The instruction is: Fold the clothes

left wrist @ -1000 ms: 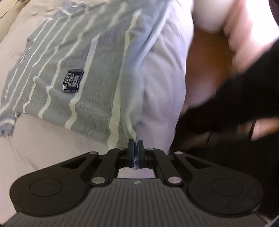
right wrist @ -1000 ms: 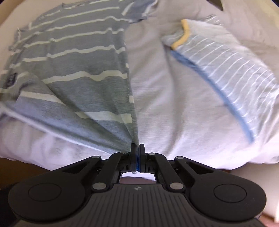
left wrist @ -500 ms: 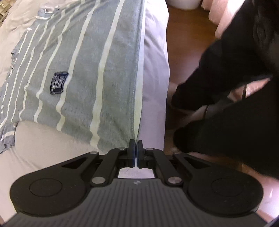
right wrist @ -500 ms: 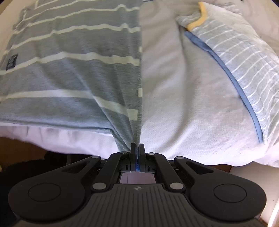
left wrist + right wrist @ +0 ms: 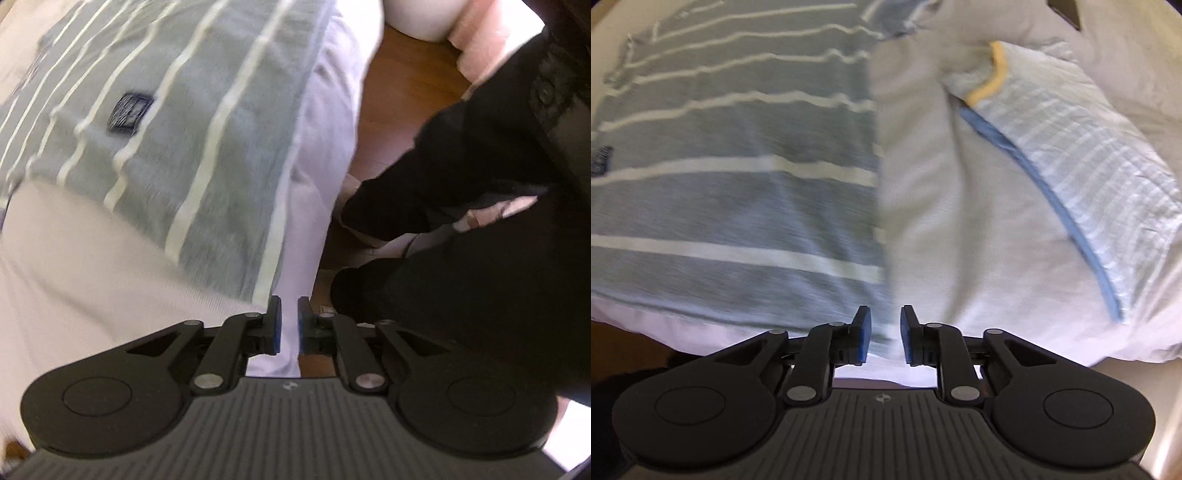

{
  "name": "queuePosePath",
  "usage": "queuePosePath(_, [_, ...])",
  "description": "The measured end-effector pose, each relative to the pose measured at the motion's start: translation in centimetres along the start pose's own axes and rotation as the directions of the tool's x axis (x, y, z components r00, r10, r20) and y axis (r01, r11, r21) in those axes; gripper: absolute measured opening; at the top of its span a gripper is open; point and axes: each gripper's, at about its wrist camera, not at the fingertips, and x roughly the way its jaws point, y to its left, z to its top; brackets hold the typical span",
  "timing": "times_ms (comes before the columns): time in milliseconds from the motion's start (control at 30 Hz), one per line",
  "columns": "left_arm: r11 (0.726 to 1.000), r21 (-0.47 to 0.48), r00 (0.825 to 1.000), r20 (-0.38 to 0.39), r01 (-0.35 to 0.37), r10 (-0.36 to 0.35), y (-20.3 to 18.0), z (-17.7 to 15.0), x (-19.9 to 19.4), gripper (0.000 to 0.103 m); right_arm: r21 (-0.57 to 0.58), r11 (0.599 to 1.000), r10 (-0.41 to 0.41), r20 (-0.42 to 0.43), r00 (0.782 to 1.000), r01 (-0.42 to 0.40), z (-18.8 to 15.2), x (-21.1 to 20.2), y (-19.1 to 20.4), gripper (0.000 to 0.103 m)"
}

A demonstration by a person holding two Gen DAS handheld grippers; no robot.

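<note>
- Fingers of the left gripper (image 5: 287,325) stand a narrow gap apart with nothing pinched; only white sheet shows between the blue pads.
- Right gripper (image 5: 883,334), same story: fingers slightly parted, holding nothing, poised at the near hem.
- Grey cotton T-shirt with thin white stripes and a small dark chest patch (image 5: 738,166) lies spread flat on the white-sheeted bed (image 5: 960,240), its lower hem along the bed's near edge, one side edge running straight away from the right gripper.
- Left view shows the same shirt (image 5: 192,122) with its corner just short of the left pads. Picture is blurred, so exact contact is unclear.
- Second garment, a pale blue finely striped top with yellow neck trim (image 5: 1071,147), lies well apart to the right.
- Person's dark trousers (image 5: 480,221) and wooden floor (image 5: 399,92) fill the left view's right side.
- Judgement: the shirt is flat, not folded over. Any re-grip should take one layer of the shirt alone, not the sheet beneath.
- For a clean fold, pinch matching points on one side, lift both evenly, keep the stripes parallel.
- Risk: uneven pull skews the hem, which already sits close to the bed's edge.
</note>
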Motion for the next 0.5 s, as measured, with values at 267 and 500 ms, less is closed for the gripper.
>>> queuePosePath(267, [0.903,-0.414,0.981,0.096,-0.115,0.169,9.5,1.2,0.0,0.022,-0.09,0.978,0.193,0.04,0.98,-0.189,2.5,-0.1,6.9,0.04])
queuePosePath(500, [0.815,-0.487,0.909,0.093,-0.314,0.405,18.2,3.9,1.3,0.026,-0.209,0.933,0.309,0.053,0.95,-0.292,5.3,-0.5,14.1,0.044])
